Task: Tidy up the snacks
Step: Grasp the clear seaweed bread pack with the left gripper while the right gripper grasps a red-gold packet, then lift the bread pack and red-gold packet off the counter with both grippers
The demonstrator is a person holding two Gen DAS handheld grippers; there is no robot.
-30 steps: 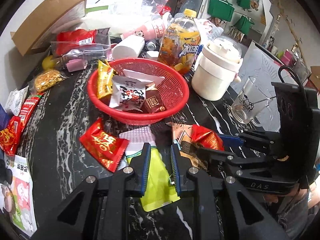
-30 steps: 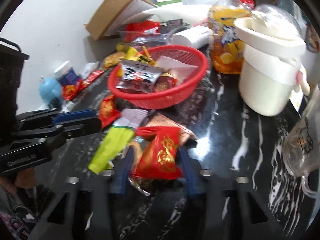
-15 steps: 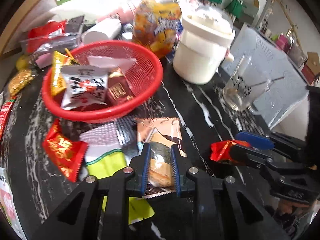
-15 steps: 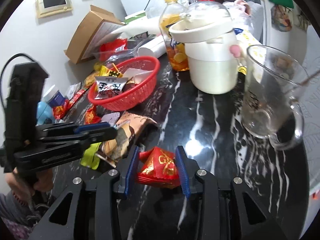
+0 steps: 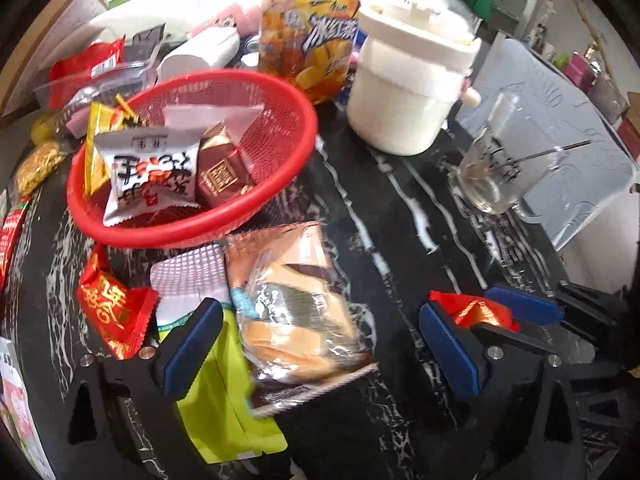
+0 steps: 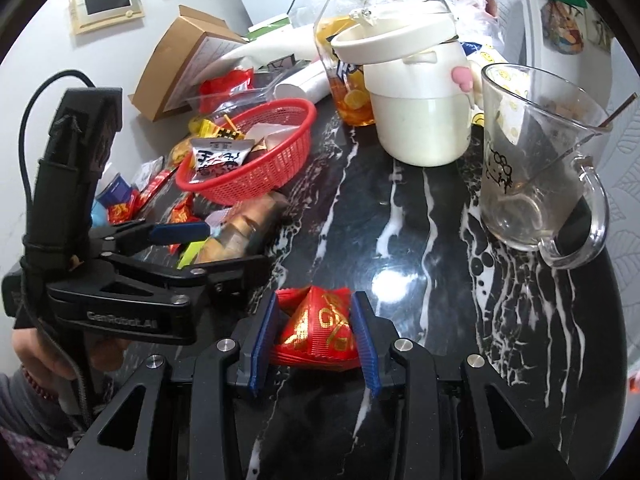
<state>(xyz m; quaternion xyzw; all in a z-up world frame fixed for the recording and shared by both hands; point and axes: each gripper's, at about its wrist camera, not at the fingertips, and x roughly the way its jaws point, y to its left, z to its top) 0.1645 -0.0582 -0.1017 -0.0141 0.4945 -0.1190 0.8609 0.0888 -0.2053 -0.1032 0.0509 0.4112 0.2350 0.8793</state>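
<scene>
A red mesh basket [image 5: 280, 96] [image 6: 292, 136] holds several snack packets. My left gripper [image 5: 320, 344] is wide open around a clear-wrapped bread packet [image 5: 292, 300] lying on the black marble table just in front of the basket; the packet touches neither finger. My right gripper [image 6: 314, 336] is shut on a red candy packet with gold writing [image 6: 320, 328], held low over the table; it also shows in the left wrist view [image 5: 480, 314]. A second red candy packet [image 5: 114, 312] and a green packet [image 5: 216, 392] lie by the left finger.
A white lidded pot [image 5: 408, 84] [image 6: 416, 96], an orange drink bottle [image 5: 312, 24] and a glass mug [image 6: 536, 160] [image 5: 496, 176] stand behind and to the right. A cardboard box [image 6: 180, 60] and more snacks [image 5: 36, 164] lie at the left.
My left gripper has opened wide around the bread packet. My right gripper lifted the red candy packet away to the right, clear of the pile.
</scene>
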